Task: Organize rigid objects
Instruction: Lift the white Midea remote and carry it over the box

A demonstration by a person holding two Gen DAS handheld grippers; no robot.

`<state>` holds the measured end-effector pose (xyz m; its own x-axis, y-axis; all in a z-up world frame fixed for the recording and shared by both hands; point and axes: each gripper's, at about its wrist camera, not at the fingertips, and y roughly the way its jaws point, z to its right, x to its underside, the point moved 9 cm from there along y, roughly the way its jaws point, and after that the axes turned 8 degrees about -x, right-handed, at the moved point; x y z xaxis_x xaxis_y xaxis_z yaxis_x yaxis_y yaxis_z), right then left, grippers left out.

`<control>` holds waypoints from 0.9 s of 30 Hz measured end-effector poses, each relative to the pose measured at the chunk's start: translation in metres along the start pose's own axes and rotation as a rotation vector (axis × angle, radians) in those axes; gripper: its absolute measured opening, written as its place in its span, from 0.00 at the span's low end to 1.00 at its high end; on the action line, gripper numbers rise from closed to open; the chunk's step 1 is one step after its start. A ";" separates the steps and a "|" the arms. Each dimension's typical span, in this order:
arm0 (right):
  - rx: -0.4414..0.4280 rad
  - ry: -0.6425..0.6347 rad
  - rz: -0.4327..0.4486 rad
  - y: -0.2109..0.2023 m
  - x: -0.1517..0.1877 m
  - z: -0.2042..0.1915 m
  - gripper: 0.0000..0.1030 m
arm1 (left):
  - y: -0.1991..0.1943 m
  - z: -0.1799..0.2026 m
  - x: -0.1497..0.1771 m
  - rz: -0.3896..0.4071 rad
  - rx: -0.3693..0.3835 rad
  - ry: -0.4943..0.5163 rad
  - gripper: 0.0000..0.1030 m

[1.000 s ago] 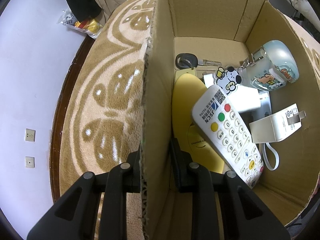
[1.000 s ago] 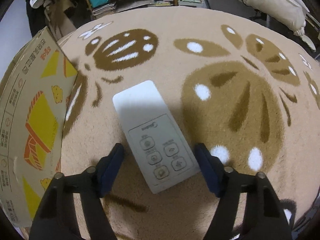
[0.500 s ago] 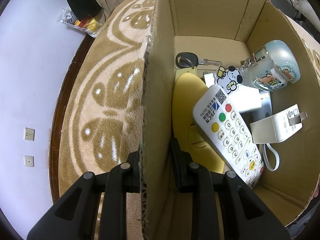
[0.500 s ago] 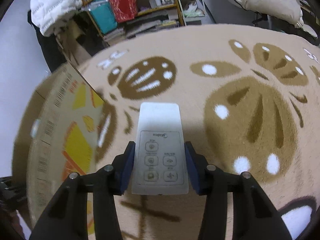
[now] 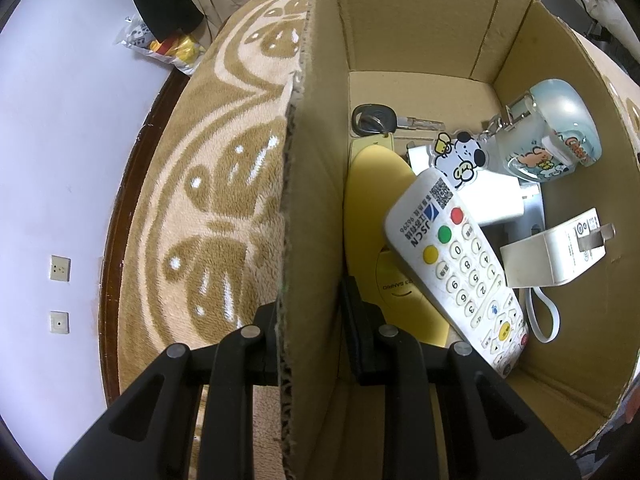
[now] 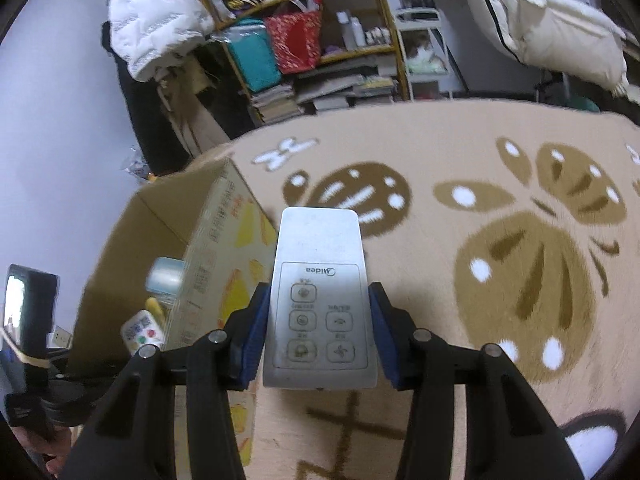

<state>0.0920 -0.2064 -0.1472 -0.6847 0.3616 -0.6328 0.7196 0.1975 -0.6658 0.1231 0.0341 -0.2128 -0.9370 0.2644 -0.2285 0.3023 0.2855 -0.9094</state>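
My right gripper (image 6: pixel 317 322) is shut on a white Midea remote (image 6: pixel 320 280) and holds it lifted above the patterned rug, to the right of the cardboard box (image 6: pixel 212 256). My left gripper (image 5: pixel 310 316) is shut on the box's left wall (image 5: pixel 316 184), one finger outside and one inside. Inside the box lie a white JSCN remote (image 5: pixel 456 256), a yellow disc (image 5: pixel 380 216), a car key (image 5: pixel 376 118), a dog keychain (image 5: pixel 462 158), a pale blue mug (image 5: pixel 556 132) and a white charger (image 5: pixel 556 252).
The brown and cream rug (image 6: pixel 520 240) covers the round table. Cluttered shelves (image 6: pixel 304 40) and a white jacket (image 6: pixel 152 12) stand beyond it. A snack bag (image 5: pixel 160 44) lies on the floor to the left. The left gripper's handle (image 6: pixel 28 320) shows in the right wrist view.
My right gripper closed on the Midea remote, lifted it off the rug and carried it up and toward the box. My left gripper kept holding the box wall.
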 end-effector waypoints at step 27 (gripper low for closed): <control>-0.070 -0.278 0.079 -0.039 -0.013 -0.089 0.49 | 0.001 -0.001 -0.001 -0.007 -0.001 0.000 0.22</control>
<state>0.0832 -0.1373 -0.0781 -0.6248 0.1165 -0.7720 0.7714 0.2447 -0.5874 0.1244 0.0347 -0.2134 -0.9391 0.2623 -0.2222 0.2961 0.2886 -0.9105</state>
